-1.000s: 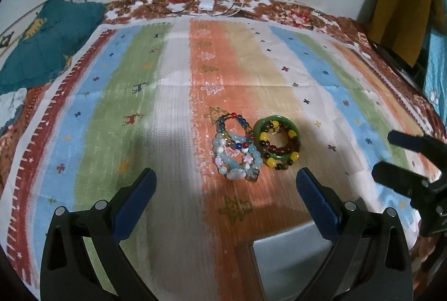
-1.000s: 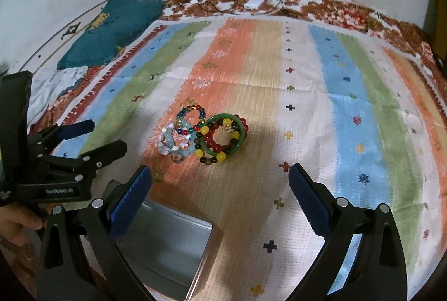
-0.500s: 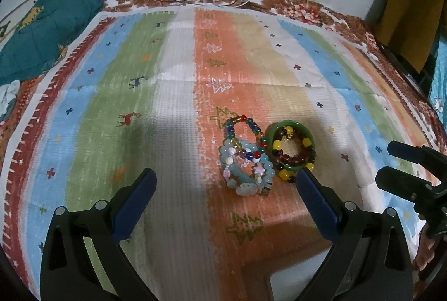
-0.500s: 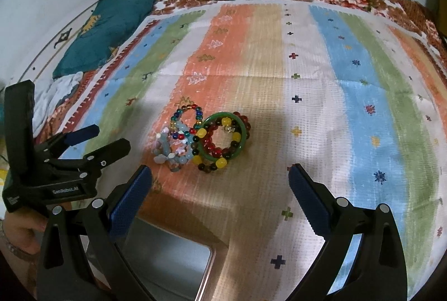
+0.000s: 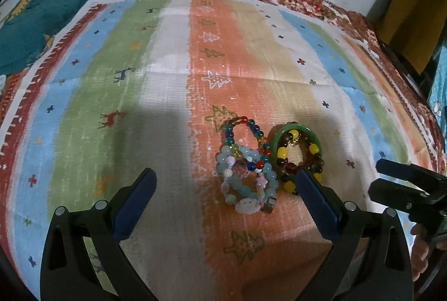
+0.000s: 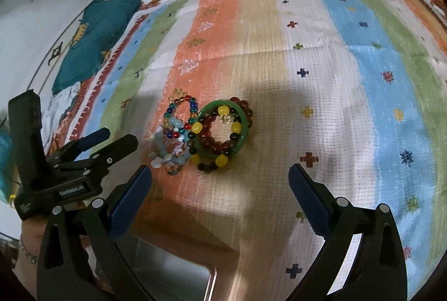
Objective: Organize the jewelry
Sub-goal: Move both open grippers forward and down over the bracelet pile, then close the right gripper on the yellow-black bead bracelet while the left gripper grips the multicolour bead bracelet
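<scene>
Pale-blue beaded bracelet (image 5: pixel 247 178) lies tangled with a multicolour glass-bead bracelet (image 5: pixel 247 133) on the striped woven mat (image 5: pixel 167 94), touching a green bangle (image 5: pixel 296 144) on their right. Left hand-held gripper (image 5: pixel 223 189) and right hand-held gripper (image 6: pixel 220 183) both gape, empty. Approach step, I'd say; next: close on one bracelet, move it to the metal tin (image 6: pixel 167 273).

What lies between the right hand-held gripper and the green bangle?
In the right wrist view, only bare striped cloth lies between the open right hand-held gripper and the green bangle; the metal tin sits nearer the camera.
</scene>
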A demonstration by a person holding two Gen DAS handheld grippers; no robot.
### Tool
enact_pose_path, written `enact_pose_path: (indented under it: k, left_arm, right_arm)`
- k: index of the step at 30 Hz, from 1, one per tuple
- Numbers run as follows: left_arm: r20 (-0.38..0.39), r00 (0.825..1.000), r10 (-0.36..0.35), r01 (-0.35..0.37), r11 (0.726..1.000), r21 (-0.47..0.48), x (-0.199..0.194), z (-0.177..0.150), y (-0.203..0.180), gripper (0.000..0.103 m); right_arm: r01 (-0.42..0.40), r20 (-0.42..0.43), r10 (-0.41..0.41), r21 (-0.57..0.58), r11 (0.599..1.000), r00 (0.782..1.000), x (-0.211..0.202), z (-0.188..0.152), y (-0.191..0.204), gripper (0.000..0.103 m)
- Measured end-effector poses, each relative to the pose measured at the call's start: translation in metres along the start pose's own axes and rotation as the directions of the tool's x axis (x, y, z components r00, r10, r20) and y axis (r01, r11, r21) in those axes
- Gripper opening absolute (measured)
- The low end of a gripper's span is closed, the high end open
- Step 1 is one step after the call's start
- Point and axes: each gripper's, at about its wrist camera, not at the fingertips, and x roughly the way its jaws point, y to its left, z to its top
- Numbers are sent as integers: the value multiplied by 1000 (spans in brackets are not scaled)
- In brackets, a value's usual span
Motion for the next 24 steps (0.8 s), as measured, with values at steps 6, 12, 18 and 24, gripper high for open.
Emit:
enact_pose_path:
  k: [6, 12, 18, 24]
  left_arm:
    - [-17, 999, -35, 34, 999, -29, 11, 8, 4, 97]
    - [-32, 997, -64, 63, 997, -55, 22, 25, 8, 91]
    - [-94, 993, -69, 64, 996, -54, 45, 31, 12, 79]
    - [-121, 989, -89, 84, 996, -41, 59, 35, 11, 71]
  right_arm:
    - [-8, -23, 9, 27, 1000, 1000, 13, 5, -4, 99]
    - [-7, -38, 8, 34, 999, 999, 25, 10, -5, 93]
    - [-2, -63, 5, 45, 999, 998, 36, 14, -8, 87]
    - [-5, -79, 9, 51, 999, 997, 45, 18, -10, 79]
